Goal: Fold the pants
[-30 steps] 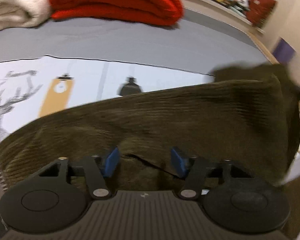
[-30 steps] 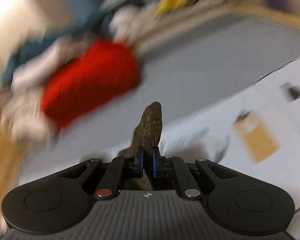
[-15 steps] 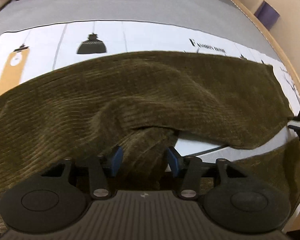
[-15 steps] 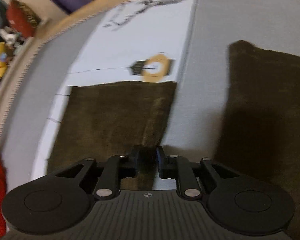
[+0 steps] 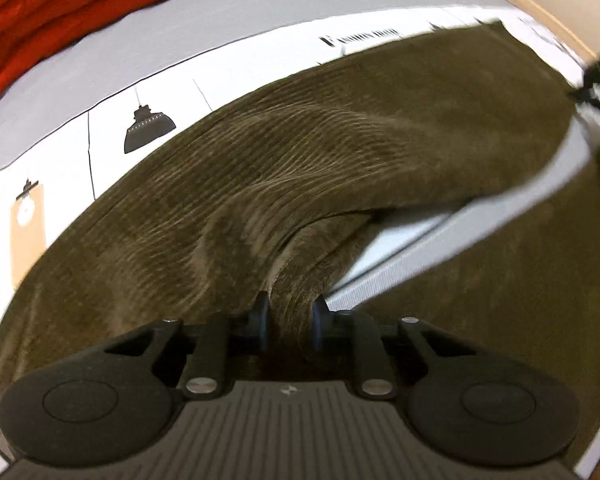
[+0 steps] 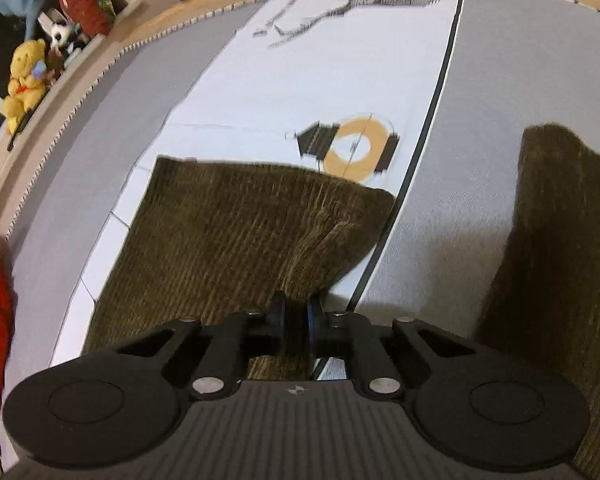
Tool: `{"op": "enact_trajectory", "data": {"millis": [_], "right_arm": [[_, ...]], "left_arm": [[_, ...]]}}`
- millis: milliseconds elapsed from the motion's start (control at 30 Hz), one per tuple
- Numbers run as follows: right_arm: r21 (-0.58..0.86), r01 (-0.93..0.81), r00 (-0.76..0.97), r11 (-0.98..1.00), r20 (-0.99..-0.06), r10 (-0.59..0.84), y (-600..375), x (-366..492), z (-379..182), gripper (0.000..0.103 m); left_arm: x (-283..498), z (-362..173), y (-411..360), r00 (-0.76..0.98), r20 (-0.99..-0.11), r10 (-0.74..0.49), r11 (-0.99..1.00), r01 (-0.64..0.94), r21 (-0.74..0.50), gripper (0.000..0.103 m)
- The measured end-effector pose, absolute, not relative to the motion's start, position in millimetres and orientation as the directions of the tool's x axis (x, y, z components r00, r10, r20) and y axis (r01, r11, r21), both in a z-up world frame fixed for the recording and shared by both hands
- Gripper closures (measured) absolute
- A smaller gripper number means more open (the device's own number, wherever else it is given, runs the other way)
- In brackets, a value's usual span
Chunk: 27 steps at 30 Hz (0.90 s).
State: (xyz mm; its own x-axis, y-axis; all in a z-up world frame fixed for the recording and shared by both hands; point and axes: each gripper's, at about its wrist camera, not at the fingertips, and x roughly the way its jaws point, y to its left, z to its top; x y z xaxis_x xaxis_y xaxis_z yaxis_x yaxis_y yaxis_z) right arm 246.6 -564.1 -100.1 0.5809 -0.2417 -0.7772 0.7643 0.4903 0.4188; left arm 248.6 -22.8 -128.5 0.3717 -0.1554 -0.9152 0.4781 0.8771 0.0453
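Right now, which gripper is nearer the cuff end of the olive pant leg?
Right. The right gripper pinches a corner at the cuff; the left gripper clamps the pants bunched at the opposite end.

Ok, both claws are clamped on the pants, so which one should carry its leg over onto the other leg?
Right, probably: the right claw pinches a hem corner of the pants, the free end. The left claw grips bunched cloth mid-garment.

Home bedroom: bed [image 6: 472, 92], plush toys [image 6: 24, 76]

Pants [image 5: 340, 152] across my bed [image 5: 260, 12]
One leg lies before me; folded blanket [image 5: 60, 4] sits at the bed's far left corner
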Motion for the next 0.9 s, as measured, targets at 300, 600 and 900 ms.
{"op": "enact_trajectory", "data": {"millis": [300,600,900], "right_arm": [[0.327,0.895,0.431,0.303,-0.808,-0.402,-591.1,203.7,-105.2,0.095],[0.31,0.864,0.476,0.396,-0.76,-0.443,-565.3,196.2,-53.6,0.069],[0.395,0.541,0.771,0.742,-0.585,-0.25,-485.6,181.3,64.3,0.064]], "left_arm": [[215.1,-123.0,-14.1,0.218,-0.936,-0.275,0.71,0.703,-0.045,0.071],[247.3,-64.6,112.9,0.487,-0.78,-0.392,0.91,0.328,-0.253,0.038],[254.5,-113.7,275.3,0.472,-0.881,-0.004,0.954,-0.264,-0.145,0.027]]}}
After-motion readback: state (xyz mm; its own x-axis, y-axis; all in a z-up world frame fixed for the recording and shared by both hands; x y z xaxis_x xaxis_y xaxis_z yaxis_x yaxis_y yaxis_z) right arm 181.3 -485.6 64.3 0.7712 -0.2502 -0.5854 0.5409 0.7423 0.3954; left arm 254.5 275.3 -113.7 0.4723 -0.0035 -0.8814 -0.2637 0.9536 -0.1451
